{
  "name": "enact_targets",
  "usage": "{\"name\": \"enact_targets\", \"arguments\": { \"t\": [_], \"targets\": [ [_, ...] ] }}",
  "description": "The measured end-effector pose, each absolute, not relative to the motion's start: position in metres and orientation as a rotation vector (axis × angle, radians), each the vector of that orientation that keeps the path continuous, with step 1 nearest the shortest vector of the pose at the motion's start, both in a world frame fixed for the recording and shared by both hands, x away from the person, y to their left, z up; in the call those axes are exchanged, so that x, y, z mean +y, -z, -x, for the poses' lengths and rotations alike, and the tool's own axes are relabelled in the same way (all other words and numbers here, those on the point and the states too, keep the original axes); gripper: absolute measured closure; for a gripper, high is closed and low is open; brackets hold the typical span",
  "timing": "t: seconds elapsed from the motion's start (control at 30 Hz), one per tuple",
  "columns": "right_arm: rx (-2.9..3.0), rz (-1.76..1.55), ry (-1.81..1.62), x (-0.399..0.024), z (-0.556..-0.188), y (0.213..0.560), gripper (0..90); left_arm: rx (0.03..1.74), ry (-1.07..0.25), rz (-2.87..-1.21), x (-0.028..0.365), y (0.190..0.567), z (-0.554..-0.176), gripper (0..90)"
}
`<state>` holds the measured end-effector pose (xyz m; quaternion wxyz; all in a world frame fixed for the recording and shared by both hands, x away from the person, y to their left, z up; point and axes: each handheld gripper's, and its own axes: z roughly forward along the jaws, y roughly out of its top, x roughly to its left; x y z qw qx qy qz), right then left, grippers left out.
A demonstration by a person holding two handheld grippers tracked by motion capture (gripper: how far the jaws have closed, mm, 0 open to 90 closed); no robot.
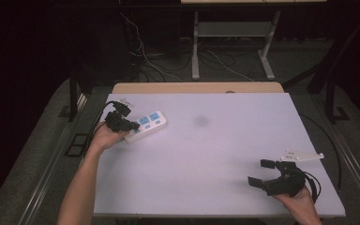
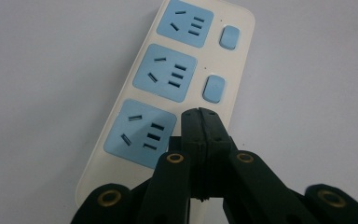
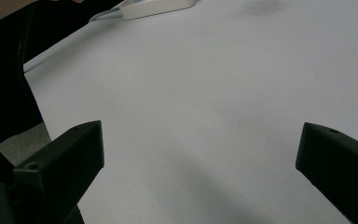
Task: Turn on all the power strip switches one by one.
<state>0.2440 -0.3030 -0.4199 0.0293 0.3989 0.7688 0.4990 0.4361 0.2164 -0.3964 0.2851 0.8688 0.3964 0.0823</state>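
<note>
Left gripper view: closed left gripper point(image 2: 199, 116) tips over power strip point(image 2: 177, 70)'s near end; right gripper point(image 3: 200, 154) gapes, well apart.

The power strip point(image 1: 146, 125) lies on the table point(image 1: 206, 154) at its far left. The left gripper point(image 1: 132, 125) sits over its near end. The right gripper point(image 1: 260, 173) is well apart, at the near right corner.

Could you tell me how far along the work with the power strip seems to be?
Early, judging by the frames. Done: nothing plugged in. In hand: the left gripper, jaws shut, is over the power strip near its closest switch; contact is unclear. Left: the right gripper is open and apart, near the table's front right corner.
</note>
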Motion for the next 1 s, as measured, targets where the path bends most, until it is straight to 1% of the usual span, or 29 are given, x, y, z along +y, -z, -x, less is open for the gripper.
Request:
{"name": "enact_targets", "arguments": {
  "t": [0.1, 1.0],
  "targets": [
    [2.369, -1.231, -1.538, -0.3032, -0.2440, 0.4199, 0.7, 1.070, -0.199, -2.329, 0.2163, 0.3988, -0.4369, 89.2],
    [2.359, -1.221, -1.551, -0.3033, -0.2426, 0.4188, 0.7, 1.052, -0.246, -2.349, 0.2124, 0.4023, -0.4331, 89.9]
  ]
}}
